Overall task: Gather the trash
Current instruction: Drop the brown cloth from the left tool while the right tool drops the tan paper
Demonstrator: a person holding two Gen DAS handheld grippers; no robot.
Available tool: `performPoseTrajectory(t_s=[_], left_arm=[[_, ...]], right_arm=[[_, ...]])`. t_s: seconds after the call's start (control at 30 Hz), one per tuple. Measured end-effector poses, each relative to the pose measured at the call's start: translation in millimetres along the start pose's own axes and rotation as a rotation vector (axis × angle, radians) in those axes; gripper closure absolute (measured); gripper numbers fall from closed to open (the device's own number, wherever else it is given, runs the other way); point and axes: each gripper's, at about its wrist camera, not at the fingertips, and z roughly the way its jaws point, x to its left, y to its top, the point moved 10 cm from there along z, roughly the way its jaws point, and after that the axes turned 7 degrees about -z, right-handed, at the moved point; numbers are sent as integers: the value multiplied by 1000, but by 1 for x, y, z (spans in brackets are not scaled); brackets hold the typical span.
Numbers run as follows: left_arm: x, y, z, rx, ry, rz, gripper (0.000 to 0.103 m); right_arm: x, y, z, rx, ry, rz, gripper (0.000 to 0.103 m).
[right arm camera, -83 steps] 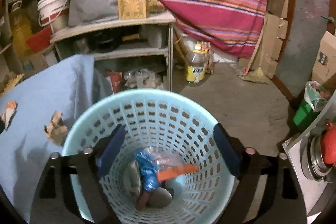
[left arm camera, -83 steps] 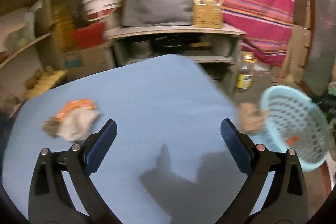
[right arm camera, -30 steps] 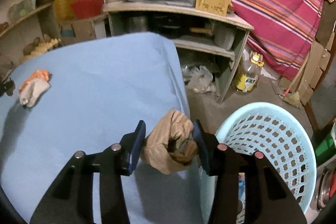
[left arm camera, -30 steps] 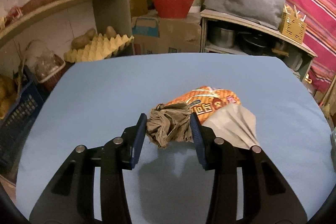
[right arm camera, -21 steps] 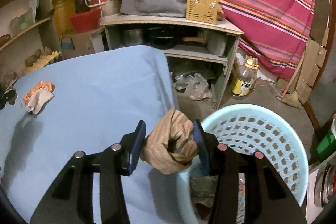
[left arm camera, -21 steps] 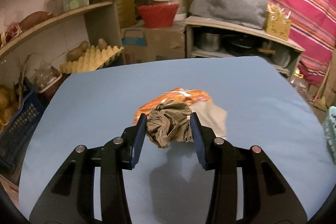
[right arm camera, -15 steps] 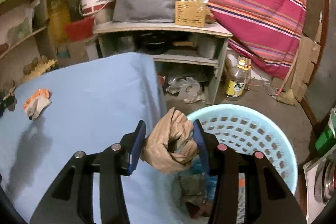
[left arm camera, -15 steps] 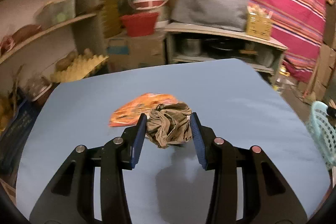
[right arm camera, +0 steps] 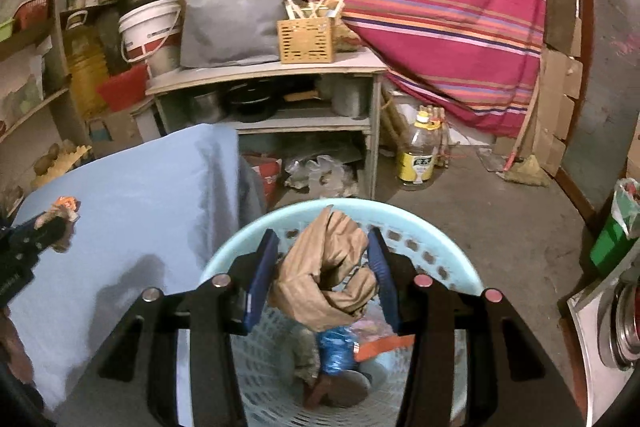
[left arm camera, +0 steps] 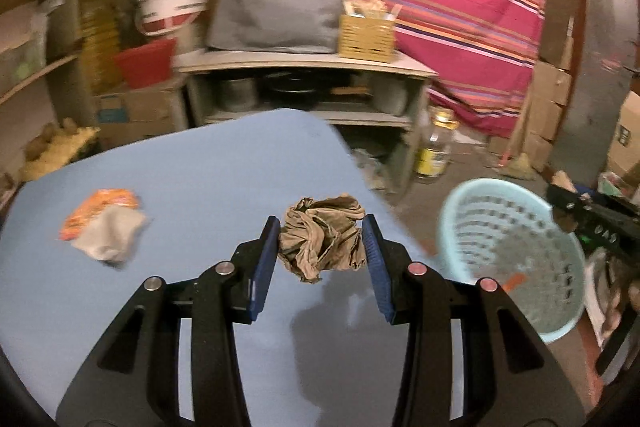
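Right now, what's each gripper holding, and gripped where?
Left gripper pinches a crumpled olive-brown paper wad across its middle, above the blue table. Right gripper clamps a crumpled brown paper bag by its sides, over the basket.

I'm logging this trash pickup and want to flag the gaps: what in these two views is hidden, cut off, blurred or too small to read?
- Basket contents, right wrist view: partly hidden by the brown paper wad in the right gripper.
- Orange wrapper, left wrist view: print blurred, part covered by a grey scrap.
- Basket in the left wrist view: motion-blurred.
- Bottle label, right wrist view: too small.
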Motion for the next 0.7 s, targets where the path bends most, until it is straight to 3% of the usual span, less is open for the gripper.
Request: performPoseTrajectory(t_s=[0.17, 0.37, 0.57, 0.7], left_arm=[[-72, -15, 11, 22, -66, 48, 61], [-132, -32, 24, 63, -123, 82, 61], [-164, -33, 35, 83, -145, 114, 59], [-157, -27, 34, 69, -122, 105, 40]], right_arm=[[-31, -13, 2, 26, -23, 22, 57], [-66, -24, 8, 47, -26, 84, 57], [-81, -32, 14, 60, -24, 126, 57], [-76, -30, 12, 53, -15, 119, 57]])
